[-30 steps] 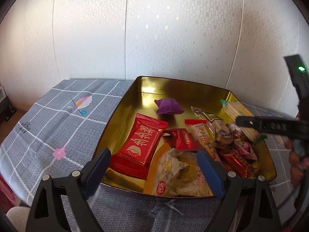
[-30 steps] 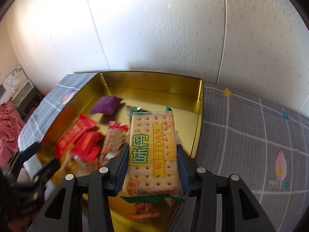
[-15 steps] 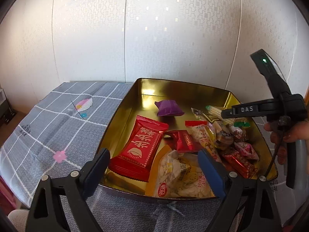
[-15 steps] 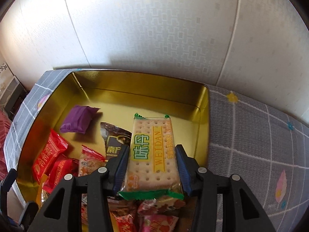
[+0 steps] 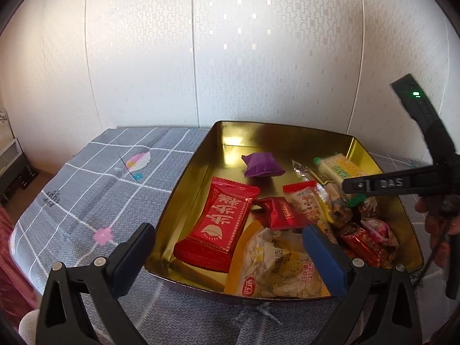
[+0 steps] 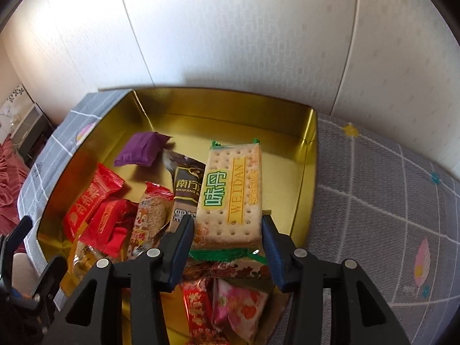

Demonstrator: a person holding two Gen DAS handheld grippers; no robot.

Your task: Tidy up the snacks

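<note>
Gold tin [image 5: 187,172] on grey checked table [image 5: 86,187]. Left hand-held gripper [image 5: 230,258] at tin's near edge, fingers spread, holding nothing. Inside tin, left to right: large red packet [image 5: 218,224], purple pouch [image 5: 263,165], brown sachet [image 6: 187,189], cracker packet [image 6: 233,192]. Right hand-held gripper [image 6: 227,247] flanks the cracker packet above the tin's right side; pads look slightly clear, grip uncertain.

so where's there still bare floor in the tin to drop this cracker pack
Bare tin floor runs along the far wall, behind the purple pouch and the cracker pack held in the right gripper, and down the right wall beside that pack. The near half is crowded: the red packet, seed bag and small wrappers overlap.
</note>
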